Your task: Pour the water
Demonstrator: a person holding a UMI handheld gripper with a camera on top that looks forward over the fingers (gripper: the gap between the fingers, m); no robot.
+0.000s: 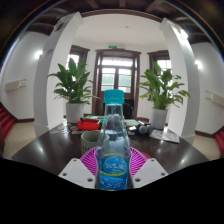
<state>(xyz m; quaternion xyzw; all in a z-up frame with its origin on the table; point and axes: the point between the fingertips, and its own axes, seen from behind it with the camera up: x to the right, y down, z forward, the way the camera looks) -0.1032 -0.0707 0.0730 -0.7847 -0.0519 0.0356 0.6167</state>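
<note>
No text can be read anywhere. The clear plastic water bottle with a teal cap (113,140) wears a blue label (113,169) (its print is too small to make out), and a green sign (117,46) above the far door is equally illegible.

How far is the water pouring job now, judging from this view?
Done: the bottle stands between the jaws of the gripper, so the approach looks complete. In hand: the grasp; whether the jaws press it cannot be told. Left: the teal cap is on, the bottle upright, nothing poured.
</note>
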